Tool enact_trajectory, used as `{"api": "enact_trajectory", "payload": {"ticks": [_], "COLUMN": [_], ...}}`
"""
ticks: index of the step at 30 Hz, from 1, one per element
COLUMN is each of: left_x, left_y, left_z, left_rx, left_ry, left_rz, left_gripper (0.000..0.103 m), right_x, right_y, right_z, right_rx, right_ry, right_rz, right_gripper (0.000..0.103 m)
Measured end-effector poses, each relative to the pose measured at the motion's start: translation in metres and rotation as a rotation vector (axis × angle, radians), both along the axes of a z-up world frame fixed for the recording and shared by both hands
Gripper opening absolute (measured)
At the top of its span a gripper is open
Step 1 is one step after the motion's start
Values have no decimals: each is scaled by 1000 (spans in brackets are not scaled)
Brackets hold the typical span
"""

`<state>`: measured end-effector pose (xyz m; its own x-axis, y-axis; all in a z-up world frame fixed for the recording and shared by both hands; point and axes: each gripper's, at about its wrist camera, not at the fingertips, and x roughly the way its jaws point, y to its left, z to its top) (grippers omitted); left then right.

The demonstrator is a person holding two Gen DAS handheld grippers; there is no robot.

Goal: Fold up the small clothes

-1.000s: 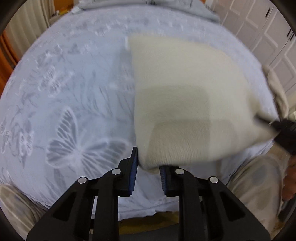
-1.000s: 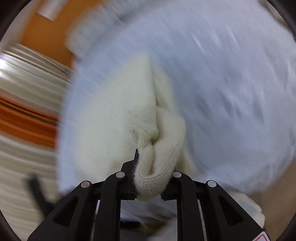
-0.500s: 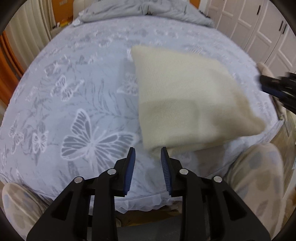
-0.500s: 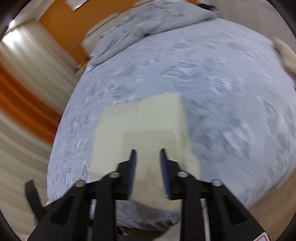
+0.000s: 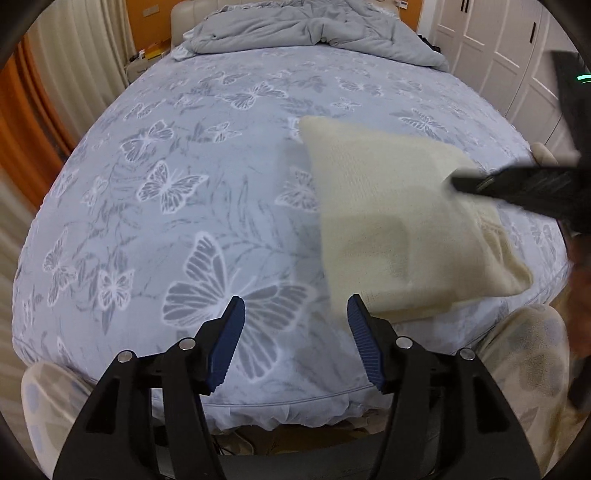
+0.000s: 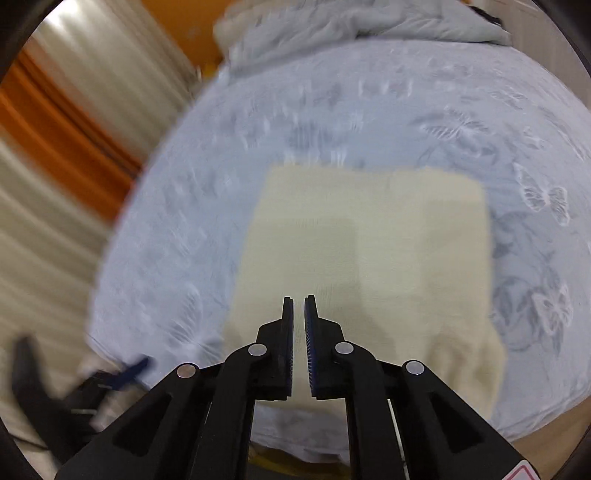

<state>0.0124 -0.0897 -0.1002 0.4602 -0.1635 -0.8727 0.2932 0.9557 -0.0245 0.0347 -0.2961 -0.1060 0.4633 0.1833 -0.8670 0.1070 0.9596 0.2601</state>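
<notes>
Fingers of the left gripper point(image 5: 295, 314) stand wide apart in the foreground of the left wrist view, blue ribbed pads facing each other, nothing between them; they hover over the near edge of the bed sheet point(image 5: 177, 206), above a large printed butterfly. Just beyond the right-hand fingertip lies the cream knit garment point(image 5: 391, 221), folded into a rough rectangle, flat on the sheet near the front right part of the bed, one corner reaching toward the mattress edge. The right gripper point(image 5: 517, 188) enters that view from the right as a dark blurred bar over the garment's right side. In the right wrist view the right gripper point(image 6: 299, 306) has its jaws nearly together, a thin gap only, holding nothing, poised above the near portion of the garment point(image 6: 369, 236); whether the tips touch the knit cannot be told. Farther back, a crumpled grey duvet point(image 5: 314, 29) sits at the head of the bed. White wardrobe doors point(image 5: 491, 48) stand to the right, pale curtains point(image 5: 74, 59) to the left.
</notes>
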Motion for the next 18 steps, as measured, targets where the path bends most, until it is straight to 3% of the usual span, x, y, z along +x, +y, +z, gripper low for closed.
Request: {"api": "enact_trajectory", "payload": {"ticks": [2,3,5,8,9,12,13,18], "left_x": [-1,-2,-1,0,0,3,3,6], "left_y": [-1,-2,0,4,6,5,5,7], "left_z": [3,5,6,7,7,5,5,2], "left_rx": [10,21,48,60,58,61,61,68], "left_ry": [-9,-15,-22,-17,-16,-2,-2,6], "left_rz": [-3,-2,2,19,24,24,23,25], "left_gripper": [56,56,56,57,58,59,59,60], "right_x": [13,14,12,4,3,8,8,-3], "right_y": [11,13,16,20,24,32,34,31], "right_z": [-49,-56,-33,-2,-5,-60,-65,-27], "right_rx": [-98,-109,-94,6,8,-68,-64,50], "right_ry": [117,107,107,28,44,175,180,100], "right_rz": [20,17,-14,-4,2,36,24,1], "right_gripper": [0,0,5,5,5,0,0,7]}}
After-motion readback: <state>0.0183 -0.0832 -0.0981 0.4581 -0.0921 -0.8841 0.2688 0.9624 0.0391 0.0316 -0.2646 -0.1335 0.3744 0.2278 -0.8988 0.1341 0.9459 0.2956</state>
